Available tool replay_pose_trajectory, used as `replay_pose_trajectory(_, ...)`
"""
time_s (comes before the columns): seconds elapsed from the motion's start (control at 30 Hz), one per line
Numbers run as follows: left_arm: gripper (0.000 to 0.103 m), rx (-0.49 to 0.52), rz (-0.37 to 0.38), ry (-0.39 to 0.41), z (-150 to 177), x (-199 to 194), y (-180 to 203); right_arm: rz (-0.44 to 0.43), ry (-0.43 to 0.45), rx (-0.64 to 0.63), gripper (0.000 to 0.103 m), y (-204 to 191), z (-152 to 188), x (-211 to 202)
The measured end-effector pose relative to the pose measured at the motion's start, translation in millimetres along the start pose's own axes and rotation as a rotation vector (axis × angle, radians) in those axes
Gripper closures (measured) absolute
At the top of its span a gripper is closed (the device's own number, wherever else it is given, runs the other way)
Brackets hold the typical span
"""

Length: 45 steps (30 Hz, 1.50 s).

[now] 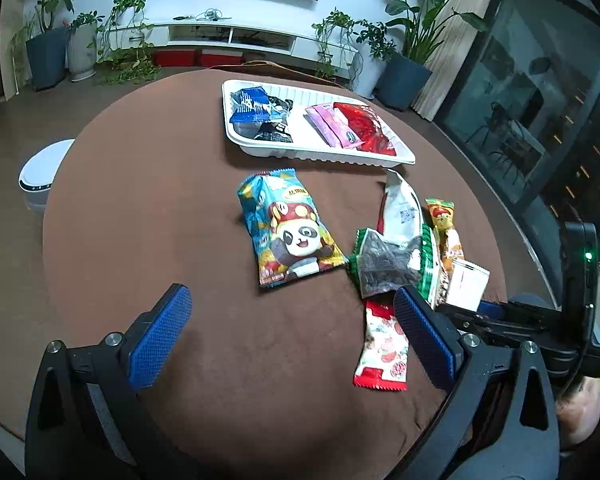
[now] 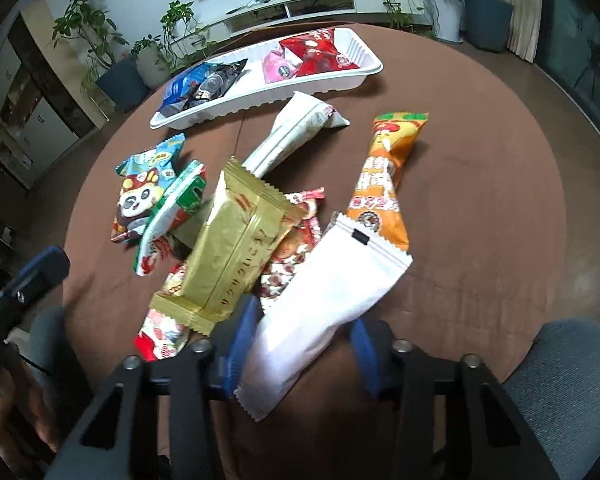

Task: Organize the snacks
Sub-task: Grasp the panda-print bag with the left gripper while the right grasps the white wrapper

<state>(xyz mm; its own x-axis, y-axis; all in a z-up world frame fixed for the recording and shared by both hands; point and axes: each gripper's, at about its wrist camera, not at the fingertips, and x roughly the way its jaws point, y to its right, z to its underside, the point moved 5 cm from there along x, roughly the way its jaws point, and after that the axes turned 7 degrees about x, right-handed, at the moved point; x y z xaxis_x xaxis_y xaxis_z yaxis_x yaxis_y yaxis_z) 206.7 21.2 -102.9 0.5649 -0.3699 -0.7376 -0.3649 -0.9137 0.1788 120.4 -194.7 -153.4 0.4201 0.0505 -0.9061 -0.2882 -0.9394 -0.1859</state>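
Snacks (image 2: 236,236) crowd the white packet (image 2: 320,304) between right claw (image 2: 300,344) pads.

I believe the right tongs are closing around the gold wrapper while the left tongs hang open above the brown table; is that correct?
Not quite: the right wrist view shows the right tongs around the plain white packet, not the gold wrapper, which lies just beside them. The rest holds: the left tongs hang open above the brown table.

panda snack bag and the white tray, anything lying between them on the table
Nothing: in the left wrist view, only bare brown tablecloth lies between the panda snack bag and the white tray.
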Motion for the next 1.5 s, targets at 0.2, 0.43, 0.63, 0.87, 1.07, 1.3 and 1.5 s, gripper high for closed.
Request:
replay_pose_trajectory(0.2, 0.001, 0.043, -0.052, -0.063, -19, 22, 3, -0.024, -0.008, 0.017, 0.074, 13, 0, -4)
replay_pose_trajectory(0.43, 0.001, 0.095, -0.132, -0.139, -53, 62, 7, -0.043, -0.011, 0.034, 0.074, 22, 6, -11)
replay_pose_trajectory(0.63, 0.001, 0.107, -0.222, -0.263, -63, 109, -6, -0.058, -0.015, 0.033, 0.074, 24, 7, -12)
replay_pose_trajectory(0.87, 0.003, 0.101, -0.204, -0.288, -60, 130, -13, -0.066, -0.014, 0.024, 0.074, 23, 8, -12)
replay_pose_trajectory(1.07, 0.05, 0.128, -0.155, -0.267, -63, 131, -5, -0.066, -0.018, 0.017, 0.074, 23, 9, -13)
replay_pose_trajectory(1.3, 0.059, 0.113, -0.081, -0.235, -59, 121, -6, -0.066, -0.015, 0.013, 0.074, 23, 10, -14)
replay_pose_trajectory(1.5, 0.062, 0.104, -0.036, -0.212, -46, 100, -7, -0.088, -0.019, 0.019, 0.075, 23, 11, -15)
